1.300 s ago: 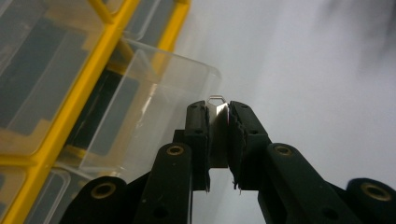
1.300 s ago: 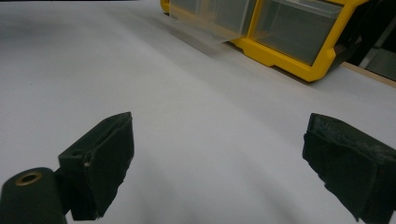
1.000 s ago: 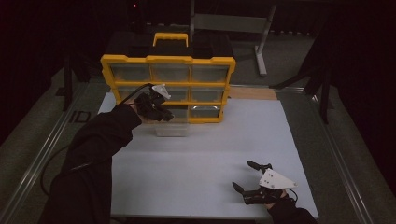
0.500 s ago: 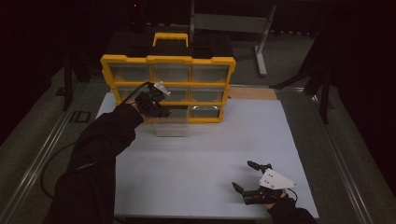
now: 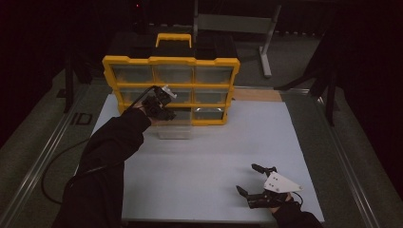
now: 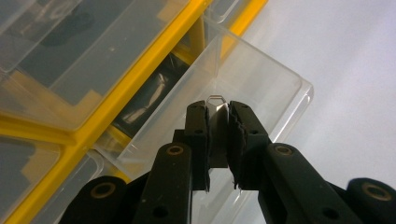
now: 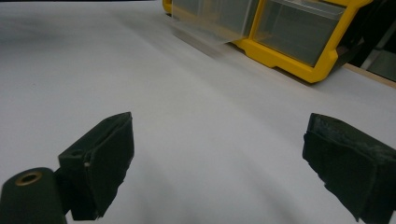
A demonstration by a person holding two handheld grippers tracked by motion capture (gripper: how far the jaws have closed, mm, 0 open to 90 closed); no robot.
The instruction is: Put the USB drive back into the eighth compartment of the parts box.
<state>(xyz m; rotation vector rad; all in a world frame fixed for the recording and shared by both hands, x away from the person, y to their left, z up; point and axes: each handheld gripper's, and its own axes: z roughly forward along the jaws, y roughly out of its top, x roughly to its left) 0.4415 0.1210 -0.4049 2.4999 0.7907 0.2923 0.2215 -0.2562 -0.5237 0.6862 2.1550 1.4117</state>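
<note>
- A yellow organiser point(image 5: 171, 90) with clear drawers in three rows stands upright at the far side of the worktop point(image 5: 209, 156), directly ahead of the left hand-held gripper point(image 5: 164, 110).
- One clear drawer point(image 6: 224, 93) in its bottom row is pulled partway out; the left hand-held gripper's jaws are closed on the small tab at its front wall.
- The drawer's inside looks bare.

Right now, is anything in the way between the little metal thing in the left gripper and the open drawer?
No, nothing visible. The left gripper pinches the metal piece right above the open clear drawer, which is pulled out of the yellow organizer. The right gripper is far off, open.
</note>
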